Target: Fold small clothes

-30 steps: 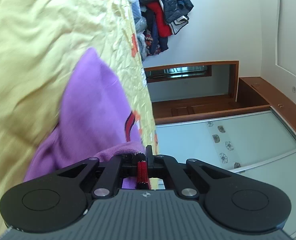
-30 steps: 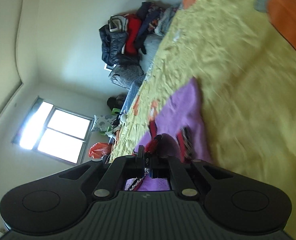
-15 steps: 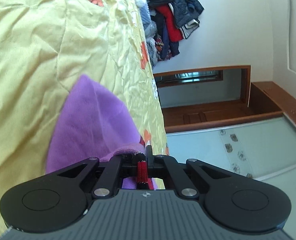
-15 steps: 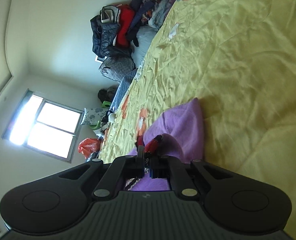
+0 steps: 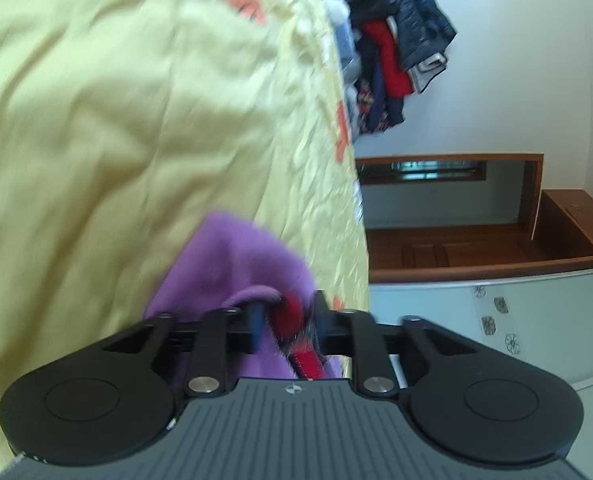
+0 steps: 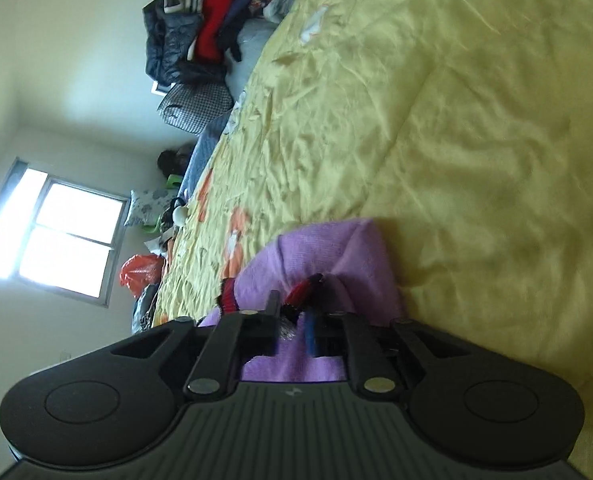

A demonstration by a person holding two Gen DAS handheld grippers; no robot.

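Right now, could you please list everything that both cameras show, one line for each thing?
purple garment: one, purple with red trim, on the bedspread, its edge between both grippers' jaws
bedspread: one, yellow with orange patches, over the bed
clothes pile: one, dark, red and checked, at the far end by the wall
window: one, bright
wardrobe: one, brown wood, glass doors
left gripper: black, jaws just opened
right gripper: black, jaws just opened

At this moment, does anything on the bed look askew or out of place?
Nothing is damaged or spilled. The purple garment lies bunched on the yellow bedspread, its red-trimmed edge loose between the just-opened left gripper and right gripper. Clothes are heaped beyond the bed.
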